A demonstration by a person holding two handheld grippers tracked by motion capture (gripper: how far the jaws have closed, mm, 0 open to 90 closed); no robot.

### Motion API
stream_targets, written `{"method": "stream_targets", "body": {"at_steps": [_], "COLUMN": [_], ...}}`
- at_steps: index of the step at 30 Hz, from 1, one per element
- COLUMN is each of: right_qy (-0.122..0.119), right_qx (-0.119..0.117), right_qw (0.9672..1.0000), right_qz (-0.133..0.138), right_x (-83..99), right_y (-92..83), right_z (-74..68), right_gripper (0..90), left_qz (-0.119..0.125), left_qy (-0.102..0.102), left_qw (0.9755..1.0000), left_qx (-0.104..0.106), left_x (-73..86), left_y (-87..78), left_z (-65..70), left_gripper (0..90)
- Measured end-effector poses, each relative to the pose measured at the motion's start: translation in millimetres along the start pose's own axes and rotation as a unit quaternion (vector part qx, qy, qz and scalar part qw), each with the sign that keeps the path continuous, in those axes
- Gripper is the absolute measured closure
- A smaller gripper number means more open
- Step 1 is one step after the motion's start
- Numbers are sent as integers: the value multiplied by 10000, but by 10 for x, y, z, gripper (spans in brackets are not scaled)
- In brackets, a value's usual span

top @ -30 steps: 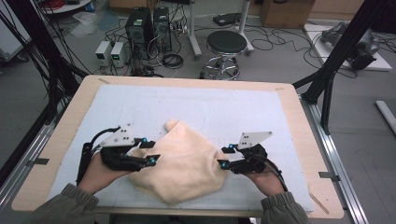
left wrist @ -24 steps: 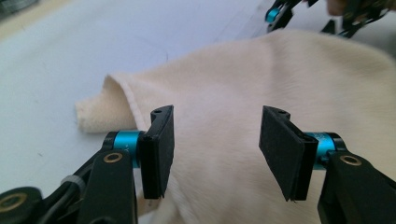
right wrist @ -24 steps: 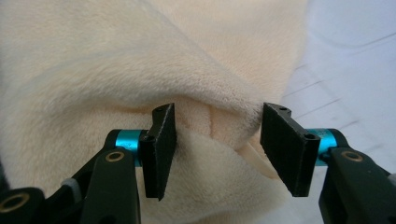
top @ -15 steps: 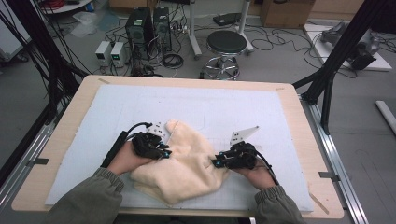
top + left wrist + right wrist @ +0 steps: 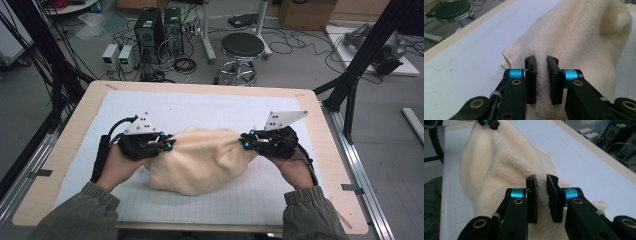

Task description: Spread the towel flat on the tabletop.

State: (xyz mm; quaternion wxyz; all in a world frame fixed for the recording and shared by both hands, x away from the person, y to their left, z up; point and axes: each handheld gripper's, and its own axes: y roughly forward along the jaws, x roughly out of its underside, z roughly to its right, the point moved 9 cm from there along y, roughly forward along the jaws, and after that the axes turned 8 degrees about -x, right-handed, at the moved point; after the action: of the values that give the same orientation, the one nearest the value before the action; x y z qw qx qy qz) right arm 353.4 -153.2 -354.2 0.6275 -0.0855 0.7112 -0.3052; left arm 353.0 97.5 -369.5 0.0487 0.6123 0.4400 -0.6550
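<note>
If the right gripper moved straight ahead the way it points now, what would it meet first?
The cream towel already pinched in its jaws; beyond that, probably the left gripper at the far end, though depth is hard to judge.

Round black stool (image 5: pixel 242 46) beyond the table (image 5: pixel 65 150), computer towers (image 5: pixel 159 22), cardboard box (image 5: pixel 305 12), floor cables (image 5: pixel 300 42)

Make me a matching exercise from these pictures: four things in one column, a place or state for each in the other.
1. cream fluffy towel
2. left hand-held gripper
3. black round stool
4. white gridded mat

a. on the floor beyond the table
b. covering the tabletop
c. bunched, stretched between both grippers
d. clamped on the towel's left end

Pairs: 1-c, 2-d, 3-a, 4-b
</note>
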Motion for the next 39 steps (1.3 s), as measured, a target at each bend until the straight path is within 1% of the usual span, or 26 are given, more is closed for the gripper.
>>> {"method": "stream_targets", "body": {"at_steps": [1,4,6,8,9,10,11,12,14,15,17,18,20,21,22,23,25,27,29,31,33,34,35,37,38,39], "right_qy": [0,-18,55,176,207,264,268,268,272,319,334,319,350,447,447,497,643,788,929,1053,1161,1160,1144,1072,1036,1005], "right_qx": [0,-272,-569,-902,-1061,-1145,-1328,-1328,-1300,-1293,-1193,-1051,-867,-666,-666,-587,-404,-358,-365,-375,-461,-439,-457,-490,-530,-555], "right_qw": [10000,9987,9960,9926,9906,9891,9866,9866,9875,9884,9909,9929,9951,9965,9965,9968,9967,9957,9939,9917,9893,9890,9888,9886,9883,9882], "right_qz": [0,-421,-694,-793,-834,-890,-907,-907,-843,-728,-526,-446,-316,-216,-216,-214,-284,-343,-467,-642,-750,-806,-841,-940,-986,-1015], "right_x": [0,173,396,602,688,760,844,844,837,799,711,674,620,602,602,613,674,749,836,927,984,998,1009,1030,1038,1039], "right_y": [0,133,271,407,468,512,572,572,553,517,421,373,292,258,258,273,347,465,597,726,832,858,894,932,946,956], "right_z": [0,-224,-428,-638,-732,-806,-906,-906,-922,-913,-848,-787,-664,-522,-522,-454,-334,-248,-187,-117,-80,-66,-51,-36,-41,-43], "right_gripper": [798,794,791,787,782,772,732,732,664,634,588,568,553,543,543,535,513,485,475,471,479,499,548,692,759,791], "left_qz": [-46,-298,-495,-743,-788,-803,-806,-816,-801,-761,-619,-523,-317,-212,-119,-67,-72,-212,-458,-849,-1291,-1579,-1692,-1761,-1773,-1769], "left_qy": [19,88,19,-80,-159,-254,-318,-335,-356,-314,-232,-208,-186,-179,-154,-179,-158,-75,-67,-94,-69,-13,-48,-48,-33,16], "left_qw": [10000,9994,9983,9960,9952,9943,9937,9932,9924,9926,9933,9942,9956,9962,9965,9967,9970,9975,9967,9930,9867,9819,9795,9776,9771,9775], "left_qx": [37,122,293,491,558,649,706,754,866,898,952,921,857,828,810,788,755,675,672,814,984,1045,1094,1153,1172,1151], "left_x": [44,311,557,816,913,980,1020,1034,994,955,784,690,498,412,335,288,220,242,313,440,585,679,729,794,814,823], "left_y": [-34,-86,-111,-128,-145,-175,-208,-247,-326,-352,-418,-425,-395,-356,-294,-234,-14,216,451,643,765,817,841,855,852,843], "left_z": [42,157,244,337,380,421,450,473,495,494,456,425,349,304,259,233,160,107,73,68,92,99,116,140,149,150], "left_gripper": [786,785,784,784,783,782,780,780,767,746,695,662,627,600,600,584,561,538,527,526,527,528,545,635,687,732]}}
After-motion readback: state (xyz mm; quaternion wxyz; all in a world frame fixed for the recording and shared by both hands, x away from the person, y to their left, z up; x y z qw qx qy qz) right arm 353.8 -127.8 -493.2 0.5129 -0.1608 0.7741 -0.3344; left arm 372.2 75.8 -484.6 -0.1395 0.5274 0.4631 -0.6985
